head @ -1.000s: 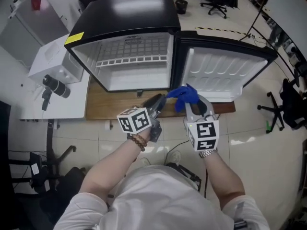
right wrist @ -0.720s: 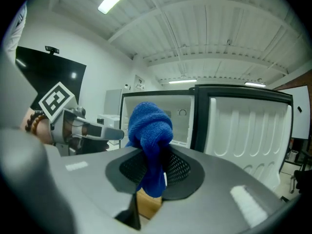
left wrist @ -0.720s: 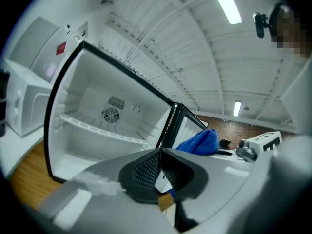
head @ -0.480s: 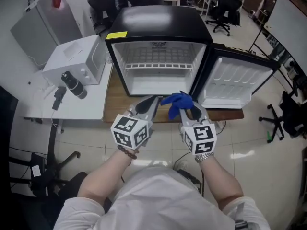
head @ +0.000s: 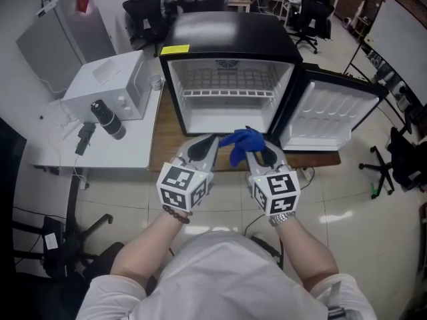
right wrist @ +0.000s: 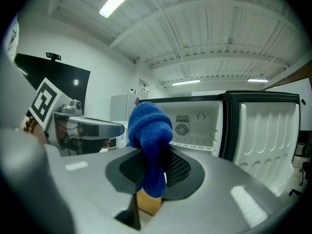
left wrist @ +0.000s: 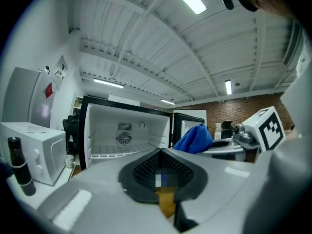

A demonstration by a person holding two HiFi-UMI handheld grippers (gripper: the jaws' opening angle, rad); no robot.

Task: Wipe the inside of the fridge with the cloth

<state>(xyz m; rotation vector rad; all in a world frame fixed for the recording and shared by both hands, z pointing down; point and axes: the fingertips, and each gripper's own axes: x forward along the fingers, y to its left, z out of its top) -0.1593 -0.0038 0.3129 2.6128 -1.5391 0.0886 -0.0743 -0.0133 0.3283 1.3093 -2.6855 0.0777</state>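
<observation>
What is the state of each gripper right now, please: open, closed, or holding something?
Left gripper: closed, nothing between its jaws.
Right gripper: closed on the blue cloth.

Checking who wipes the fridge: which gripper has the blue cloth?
The right gripper: its jaws pinch the blue cloth, while the left gripper is shut on nothing.

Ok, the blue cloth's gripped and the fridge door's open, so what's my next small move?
Probably reach the right tool forward, carrying the bunched blue cloth it grips into the small black fridge: its door stands wide, and the cloth is short of the opening.
</observation>
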